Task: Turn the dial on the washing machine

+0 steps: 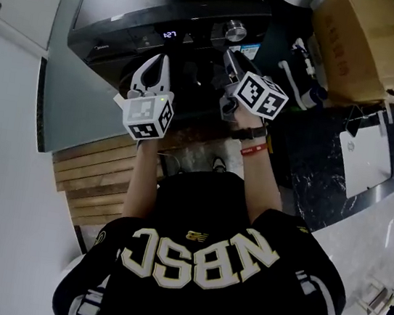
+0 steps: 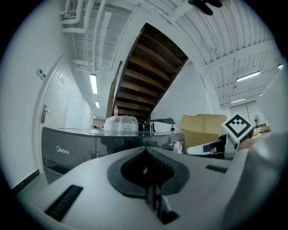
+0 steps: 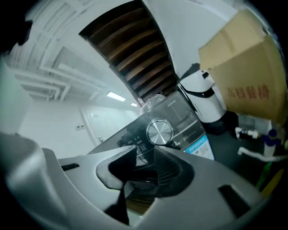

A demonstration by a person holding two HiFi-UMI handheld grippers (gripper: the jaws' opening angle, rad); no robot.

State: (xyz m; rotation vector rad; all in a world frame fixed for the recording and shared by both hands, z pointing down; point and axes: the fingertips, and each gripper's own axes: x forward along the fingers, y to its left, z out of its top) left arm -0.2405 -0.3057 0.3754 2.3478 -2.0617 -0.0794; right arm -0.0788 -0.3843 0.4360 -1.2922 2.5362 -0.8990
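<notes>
The dark washing machine (image 1: 154,0) stands straight ahead, with a lit display (image 1: 169,34) and a round silver dial (image 1: 236,30) on its front panel. My right gripper (image 1: 230,55) is held just below and short of the dial, not touching it. In the right gripper view the dial (image 3: 159,132) shows beyond the fingertips of the right gripper (image 3: 145,152), whose jaws stand partly apart with nothing between them. My left gripper (image 1: 159,59) is held up to the left of it, in front of the machine's face (image 2: 67,146), with its jaws together and nothing in them.
A cardboard box (image 1: 367,46) sits to the right of the machine, with white bottles and a white appliance (image 1: 301,73) beside it. A dark marble counter (image 1: 326,180) runs along the right. Wooden stair treads (image 1: 99,175) lie at the lower left by a white wall.
</notes>
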